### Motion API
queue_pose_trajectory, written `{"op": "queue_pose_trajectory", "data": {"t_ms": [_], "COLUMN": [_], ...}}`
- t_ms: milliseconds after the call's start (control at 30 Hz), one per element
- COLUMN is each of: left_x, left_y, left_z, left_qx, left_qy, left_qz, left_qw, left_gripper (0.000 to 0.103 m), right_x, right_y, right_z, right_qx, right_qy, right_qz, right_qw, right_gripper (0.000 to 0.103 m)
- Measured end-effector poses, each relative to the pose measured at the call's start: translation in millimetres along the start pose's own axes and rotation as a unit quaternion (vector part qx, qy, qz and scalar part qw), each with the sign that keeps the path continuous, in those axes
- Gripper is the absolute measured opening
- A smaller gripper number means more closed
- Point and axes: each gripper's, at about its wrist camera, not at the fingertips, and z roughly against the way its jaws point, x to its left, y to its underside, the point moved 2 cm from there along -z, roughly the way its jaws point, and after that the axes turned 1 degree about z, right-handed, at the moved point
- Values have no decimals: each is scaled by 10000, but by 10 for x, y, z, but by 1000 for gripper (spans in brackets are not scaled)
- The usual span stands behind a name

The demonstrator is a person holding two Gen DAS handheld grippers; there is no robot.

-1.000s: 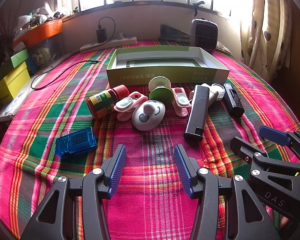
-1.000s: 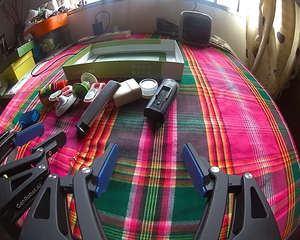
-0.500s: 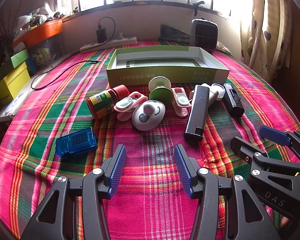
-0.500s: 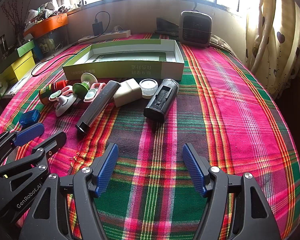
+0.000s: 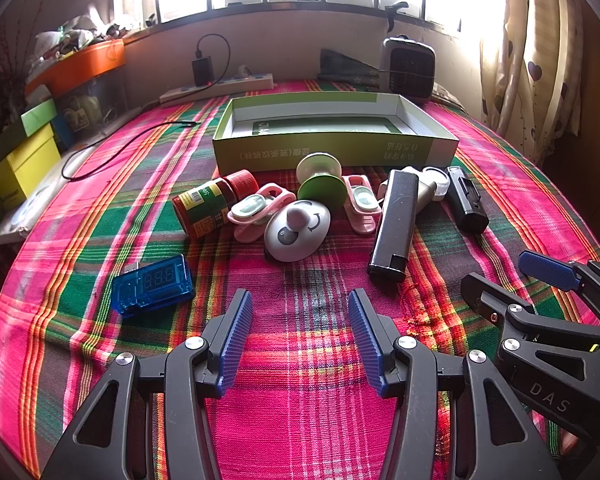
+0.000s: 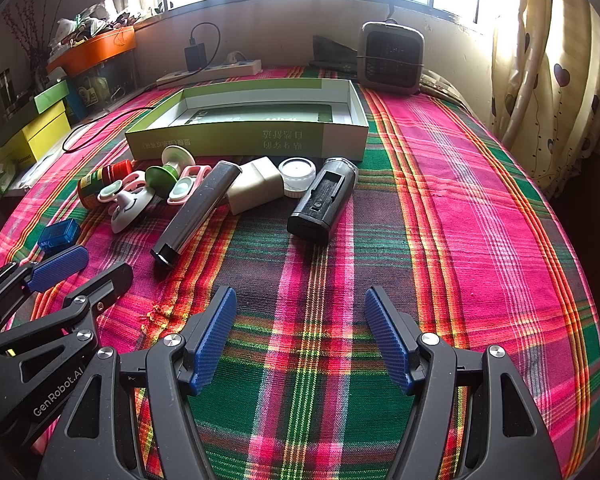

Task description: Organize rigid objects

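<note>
A green open box lies on the plaid cloth, nothing in it. In front lie a red-capped bottle, pink clips, a green-and-white spool, a white round gadget, a long black bar, a beige block, a white round case, a black battery pack and a blue USB meter. My left gripper is open and empty, short of the pile. My right gripper is open and empty, nearer than the battery pack.
A small heater stands behind the box. A power strip with a charger and a black cable lies at the back left. Coloured boxes sit off the left edge. Curtains hang at the right.
</note>
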Motion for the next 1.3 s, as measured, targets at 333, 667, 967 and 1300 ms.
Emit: {"op": "queue_pose_trajectory", "data": {"t_ms": [333, 667, 967, 1300], "left_x": [0, 0, -1, 163], "left_y": [-1, 1, 6, -42], "left_z": [1, -1, -15, -13], "left_qx": [0, -1, 42, 225], "left_qy": [0, -3, 50, 313], "left_qz": [0, -3, -74, -110], "left_qw": [10000, 10000, 10000, 9992], "left_gripper": [49, 49, 49, 49], "right_x": [1, -1, -1, -108], "right_y": [0, 0, -5, -83], "right_z": [0, 0, 3, -16], "right_qx": [0, 1, 3, 30], "right_qy": [-1, -2, -14, -171], "right_qz": [0, -1, -7, -160], "right_qw": [10000, 10000, 10000, 9997], "right_gripper": [67, 67, 67, 67]}}
